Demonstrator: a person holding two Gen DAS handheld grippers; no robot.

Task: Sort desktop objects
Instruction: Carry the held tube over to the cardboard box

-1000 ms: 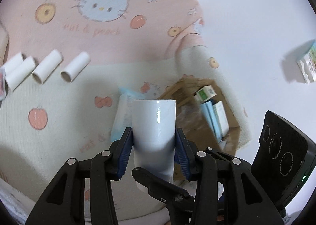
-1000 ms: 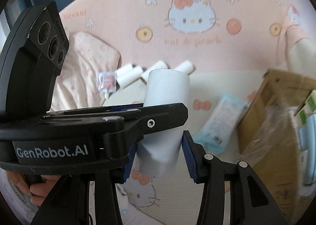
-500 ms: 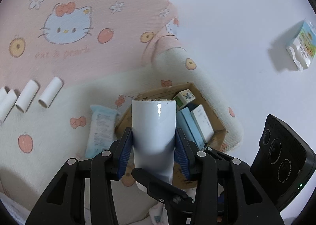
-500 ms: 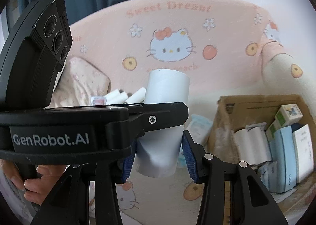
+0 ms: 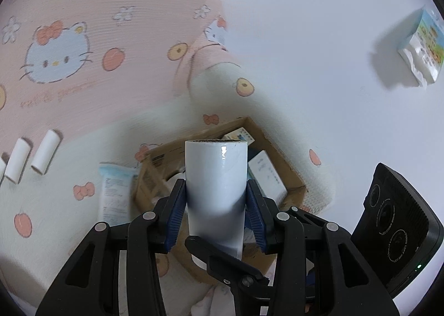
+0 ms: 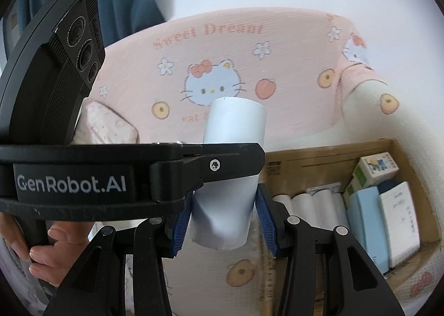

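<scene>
One white paper roll [image 5: 216, 166] stands upright between the blue pads of my left gripper [image 5: 216, 185], which is shut on it. The same roll [image 6: 236, 121] shows in the right wrist view, and my right gripper [image 6: 224, 205] is shut on its lower end. There the left gripper's black finger crosses in front of the roll. Behind and below the roll is an open cardboard box [image 5: 280, 153] holding several white rolls [image 6: 308, 205] and small cartons [image 6: 396, 221]. Three loose rolls [image 5: 45, 152] lie on the blanket at the left.
A pink cartoon-cat blanket [image 5: 83, 71] covers the surface. A blue-white packet [image 5: 113, 191] lies left of the box. A printed pack [image 5: 419, 52] hangs on the white wall. A hand [image 6: 41, 255] holds the left gripper's handle. A pillow [image 6: 105, 124] sits at the far left.
Both grippers have risen and travelled right with the roll. The cardboard box now sits directly behind the roll, and the loose rolls have slid to the left edge.
</scene>
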